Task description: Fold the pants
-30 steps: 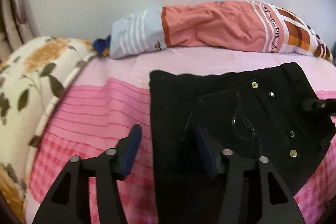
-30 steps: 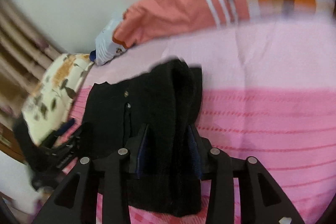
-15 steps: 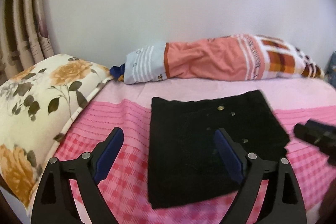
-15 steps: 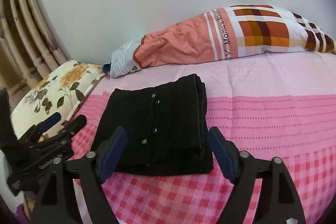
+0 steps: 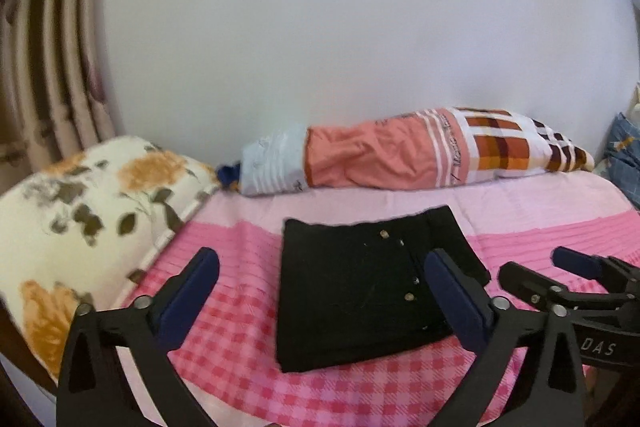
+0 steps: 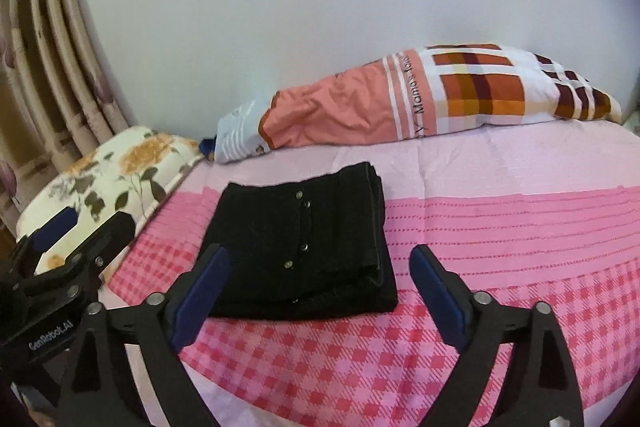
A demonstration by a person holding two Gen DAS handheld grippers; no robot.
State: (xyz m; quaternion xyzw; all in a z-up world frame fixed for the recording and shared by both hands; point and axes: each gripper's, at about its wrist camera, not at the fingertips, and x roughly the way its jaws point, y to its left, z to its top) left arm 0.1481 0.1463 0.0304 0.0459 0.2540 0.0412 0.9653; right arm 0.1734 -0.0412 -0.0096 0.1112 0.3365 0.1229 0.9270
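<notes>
We see our left gripper (image 5: 320, 303) as two black triangular-framed fingers with silver screws and blue pads (image 5: 188, 297). Our right gripper (image 6: 320, 295) looks the same, black frames with blue pads (image 6: 436, 297). At three o'clock in the left view its body reads "DAS"; at eight o'clock in the right view, "GenRobot.AI".

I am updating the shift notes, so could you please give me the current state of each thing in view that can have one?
Black pants: folded into a compact stack, lying flat on the bed, nothing gripping them.
Left gripper: jaws opening, nothing between them.
Right gripper: jaws opening, nothing between them.
Floral pillow: lying at the bed's edge.
Plaid quilt: bunched along the wall.
</notes>
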